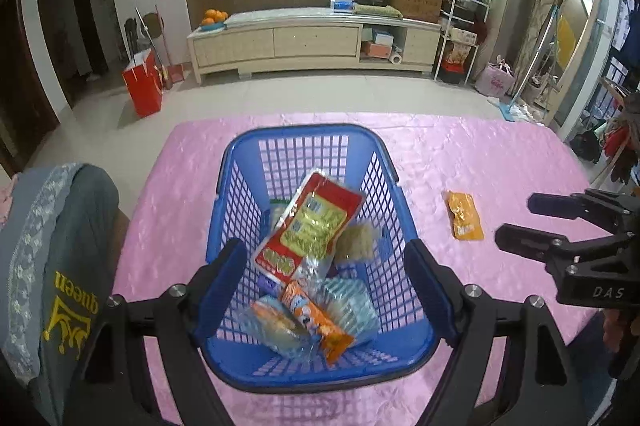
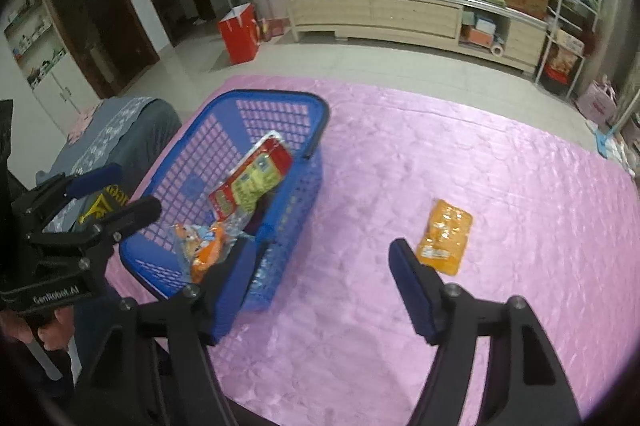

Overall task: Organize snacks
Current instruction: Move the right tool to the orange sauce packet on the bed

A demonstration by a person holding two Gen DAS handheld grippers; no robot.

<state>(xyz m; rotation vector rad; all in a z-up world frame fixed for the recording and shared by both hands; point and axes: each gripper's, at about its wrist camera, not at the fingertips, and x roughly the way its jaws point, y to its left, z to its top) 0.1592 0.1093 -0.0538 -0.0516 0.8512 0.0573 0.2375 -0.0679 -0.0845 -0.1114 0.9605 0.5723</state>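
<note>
A blue plastic basket stands on the pink-covered table. Inside lie a red and yellow packet, an orange packet and clear-wrapped snacks. A single orange pouch lies flat on the cloth to the basket's right. My left gripper hangs open above the basket's near part, holding nothing. My right gripper is open and empty; its left finger overlaps the basket's corner, its right finger is just short of the pouch.
A chair draped with a grey garment stands against the table's left side. A hand grips the left tool's handle. Beyond the table's far edge are bare floor, a red bag and a long low cabinet.
</note>
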